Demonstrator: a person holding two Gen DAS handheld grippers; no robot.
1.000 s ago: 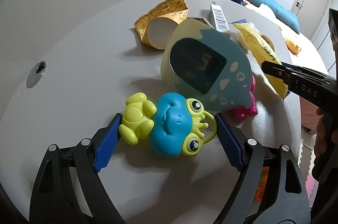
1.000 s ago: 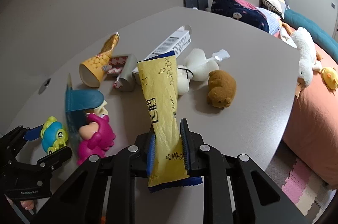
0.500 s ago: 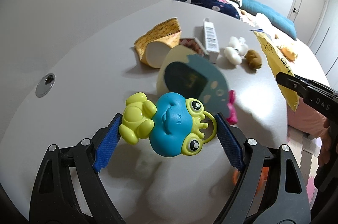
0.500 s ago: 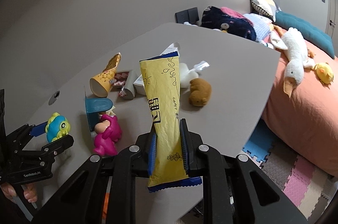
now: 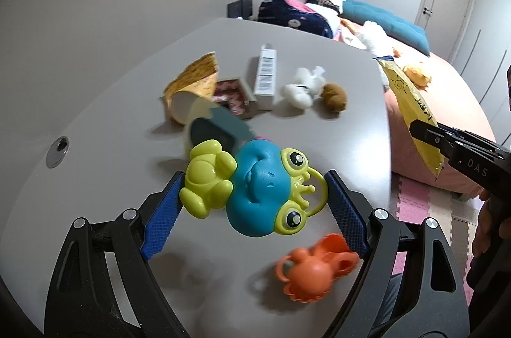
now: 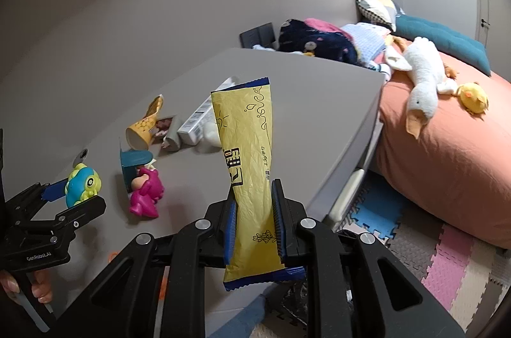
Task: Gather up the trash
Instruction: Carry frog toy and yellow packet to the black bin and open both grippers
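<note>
My left gripper is shut on a blue and yellow-green frog toy and holds it above the grey table. It also shows in the right wrist view. My right gripper is shut on a yellow snack wrapper, held upright off the table's near edge. The wrapper also shows at the right of the left wrist view. On the table lie a yellow paper cup, a small patterned box and a white carton.
A teal egg-shaped toy, a pink figure, an orange toy, a white plush and a brown plush are on the table. A bed with an orange cover stands at right, with foam floor mats below.
Both grippers have risen and pulled back from the table with their loads. The frog toy has left the tabletop. The orange toy has come into the left wrist view.
</note>
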